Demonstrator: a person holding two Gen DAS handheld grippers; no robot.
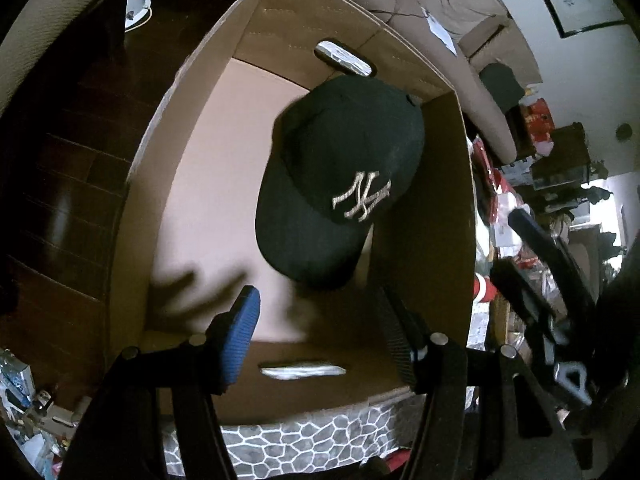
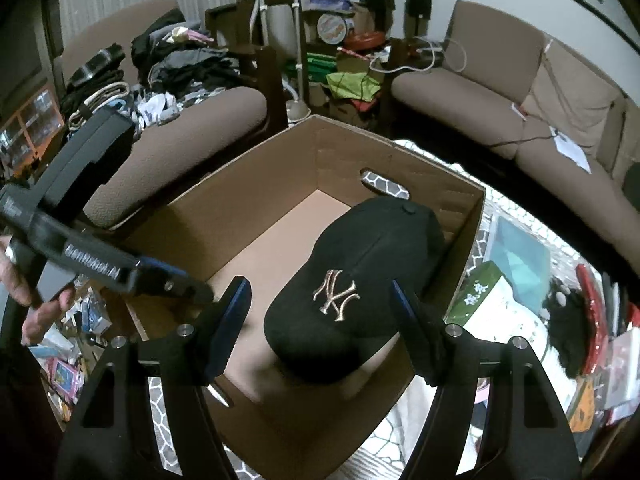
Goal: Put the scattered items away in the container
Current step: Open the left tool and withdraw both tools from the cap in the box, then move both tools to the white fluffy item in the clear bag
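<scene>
A black baseball cap [image 1: 340, 176] with a pale NY logo lies inside the open cardboard box [image 1: 140, 216], against its right wall. It also shows in the right wrist view [image 2: 360, 292], in the box [image 2: 440, 320]. My left gripper [image 1: 320, 320] is open and empty above the box's near end, apart from the cap. My right gripper [image 2: 320, 312] is open and empty just above the cap's brim. The left gripper's body [image 2: 92, 264] shows at the left of the right wrist view, over the box's left edge.
The box stands on a stone-pattern cloth [image 1: 304, 440]. Right of the box lie a green tissue box [image 2: 480, 292], a teal item [image 2: 520, 260], a black furry thing [image 2: 568, 324] and red items. Brown sofas [image 2: 500, 92] and piled clothes [image 2: 180, 60] stand behind. Dark wood floor [image 1: 60, 184] is left.
</scene>
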